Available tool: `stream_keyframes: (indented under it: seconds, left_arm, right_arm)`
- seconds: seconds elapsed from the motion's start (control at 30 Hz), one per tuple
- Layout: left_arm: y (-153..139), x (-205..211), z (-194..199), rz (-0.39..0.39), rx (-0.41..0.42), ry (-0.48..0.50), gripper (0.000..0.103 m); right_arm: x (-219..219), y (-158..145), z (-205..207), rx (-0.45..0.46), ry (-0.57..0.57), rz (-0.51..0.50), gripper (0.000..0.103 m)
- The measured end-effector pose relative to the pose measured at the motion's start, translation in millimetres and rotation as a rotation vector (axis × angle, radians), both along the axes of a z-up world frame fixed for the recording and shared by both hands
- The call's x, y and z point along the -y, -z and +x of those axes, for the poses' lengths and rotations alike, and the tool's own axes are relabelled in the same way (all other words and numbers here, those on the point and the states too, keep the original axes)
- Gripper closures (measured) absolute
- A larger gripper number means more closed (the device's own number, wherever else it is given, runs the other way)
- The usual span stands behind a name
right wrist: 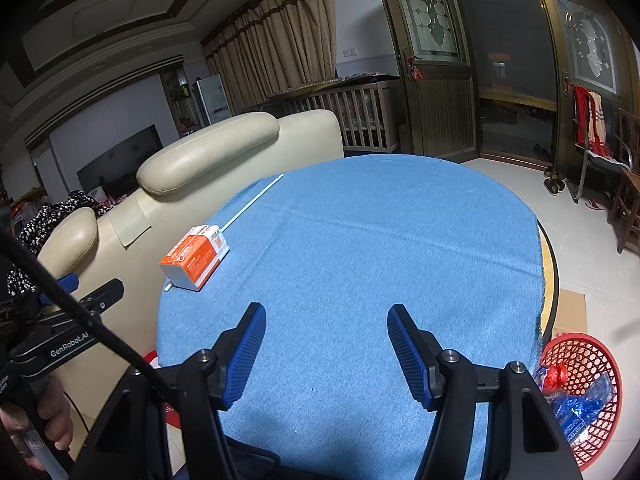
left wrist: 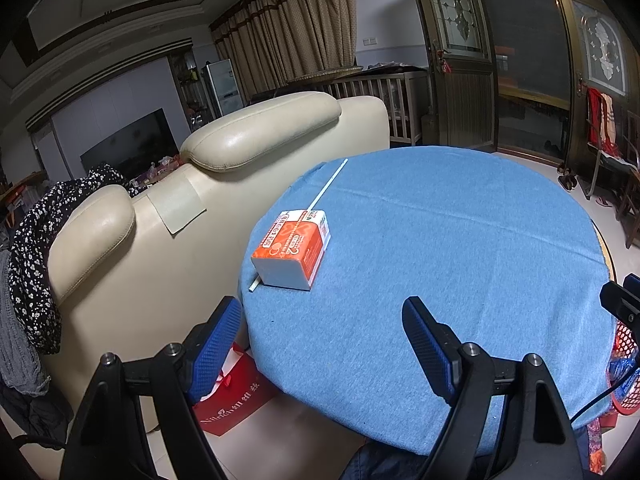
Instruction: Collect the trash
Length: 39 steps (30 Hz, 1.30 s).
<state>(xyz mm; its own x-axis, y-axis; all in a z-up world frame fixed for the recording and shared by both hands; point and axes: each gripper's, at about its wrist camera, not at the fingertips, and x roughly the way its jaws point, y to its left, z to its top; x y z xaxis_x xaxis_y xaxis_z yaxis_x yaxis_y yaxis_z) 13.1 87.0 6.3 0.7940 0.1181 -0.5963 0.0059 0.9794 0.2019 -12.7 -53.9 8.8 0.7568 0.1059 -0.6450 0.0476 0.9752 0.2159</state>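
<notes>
In the left wrist view, a cream sofa point(left wrist: 224, 184) fills the left half of the frame, with a black flowered cloth point(left wrist: 36, 240) draped over its far left end. A red paper bag point(left wrist: 230, 404) stands on the floor at lower centre-left, between the sofa and the counter point(left wrist: 460, 240), a round one under a blue cloth. Near the counter's left edge, at mid-frame, lies an orange and white carton point(left wrist: 294, 250) on its side. A thin white stick point(left wrist: 324, 188) runs from under the carton toward the counter's far left rim. The left claw point(left wrist: 320, 344) hovers at the bottom of the frame with its blue pads wide apart and nothing between them; its left pad hangs past the counter's edge, over the bag. At the lower right edge a slice of red basket point(left wrist: 624, 376) shows.

In the right wrist view, the left claw point(right wrist: 86, 290) appears at the left edge, gripped by a hand point(right wrist: 44, 420) in the lower left corner. The carton point(right wrist: 196, 258) lies centre-left on the counter point(right wrist: 400, 240), well apart from both claws. The right claw point(right wrist: 326, 356) sits at bottom centre above bare blue cloth, jaws parted and holding nothing. At lower right, on the floor beside the counter, stands the red basket point(right wrist: 588, 360), holding blue and red wrappers point(right wrist: 576, 404).
</notes>
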Motion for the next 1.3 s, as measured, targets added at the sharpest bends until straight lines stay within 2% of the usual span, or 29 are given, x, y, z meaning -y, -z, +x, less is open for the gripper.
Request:
stream_keyframes:
  seconds: [1.3]
  left_arm:
    - [5.7, -4.9, -1.1, -0.008, -0.01, -0.003, 0.02]
  right_arm:
    - [-1.1, 7.4, -0.8, -0.006, -0.004, -0.007, 0.036]
